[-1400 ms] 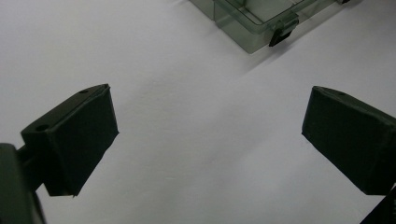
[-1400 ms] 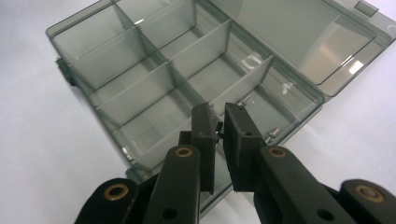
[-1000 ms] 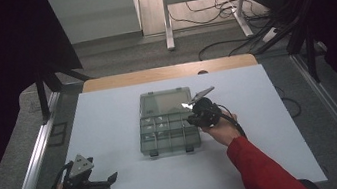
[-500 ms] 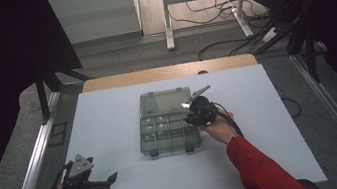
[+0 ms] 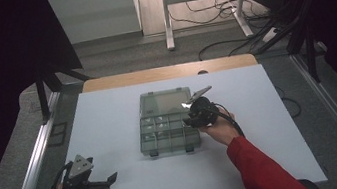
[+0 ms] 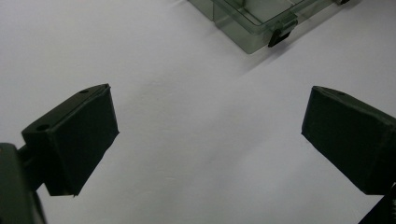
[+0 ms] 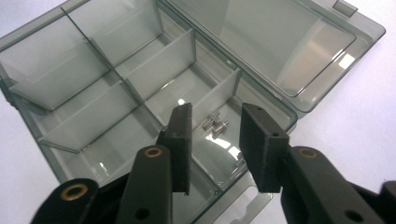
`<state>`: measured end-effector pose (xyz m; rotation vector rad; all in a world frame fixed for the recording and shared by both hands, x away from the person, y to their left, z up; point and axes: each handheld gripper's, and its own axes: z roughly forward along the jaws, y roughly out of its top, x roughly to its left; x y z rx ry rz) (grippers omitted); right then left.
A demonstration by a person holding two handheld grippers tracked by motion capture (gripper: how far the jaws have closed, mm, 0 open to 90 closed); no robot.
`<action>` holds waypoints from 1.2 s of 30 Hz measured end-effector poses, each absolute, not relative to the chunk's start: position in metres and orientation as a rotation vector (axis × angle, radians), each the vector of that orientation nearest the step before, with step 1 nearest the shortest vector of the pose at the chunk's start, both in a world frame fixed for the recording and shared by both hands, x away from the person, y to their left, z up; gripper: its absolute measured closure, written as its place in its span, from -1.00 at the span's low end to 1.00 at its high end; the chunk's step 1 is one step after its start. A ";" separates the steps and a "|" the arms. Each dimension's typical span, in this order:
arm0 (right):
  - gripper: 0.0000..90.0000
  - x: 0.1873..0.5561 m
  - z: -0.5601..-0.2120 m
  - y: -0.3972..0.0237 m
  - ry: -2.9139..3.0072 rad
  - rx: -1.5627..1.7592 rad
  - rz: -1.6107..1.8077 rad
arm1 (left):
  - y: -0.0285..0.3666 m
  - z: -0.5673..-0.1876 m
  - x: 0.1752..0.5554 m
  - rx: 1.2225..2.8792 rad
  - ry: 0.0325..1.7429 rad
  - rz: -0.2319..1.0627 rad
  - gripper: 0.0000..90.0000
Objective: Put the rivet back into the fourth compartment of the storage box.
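Jaws of the left gripper are held wide apart over the white table near the front edge, with nothing between them. Farther on, the right gripper hangs over the near right compartment of the transparent grey plastic organiser box, whose lid lies open. Its jaws have just been opening and are now parted, empty. Small silver metal screws lie loose in that compartment, so a release is judged done.
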<state>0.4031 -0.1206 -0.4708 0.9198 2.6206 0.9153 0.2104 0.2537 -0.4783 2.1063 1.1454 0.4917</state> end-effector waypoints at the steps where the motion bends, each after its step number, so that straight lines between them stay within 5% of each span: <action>1: 0.40 0.403 -0.471 -0.121 2.621 0.920 0.915 | 0.254 -0.478 0.210 2.107 1.144 0.492 -0.91; 23: 0.07 0.383 -0.464 -0.121 2.619 0.847 0.933 | 0.254 -0.478 0.210 2.104 1.142 0.493 -0.91; 29: -0.14 0.377 -0.464 -0.120 2.618 0.820 0.935 | 0.254 -0.478 0.210 2.102 1.142 0.494 -0.91; 36: -0.62 0.375 -0.465 -0.121 2.606 0.826 0.990 | 0.254 -0.478 0.210 2.101 1.143 0.493 -0.91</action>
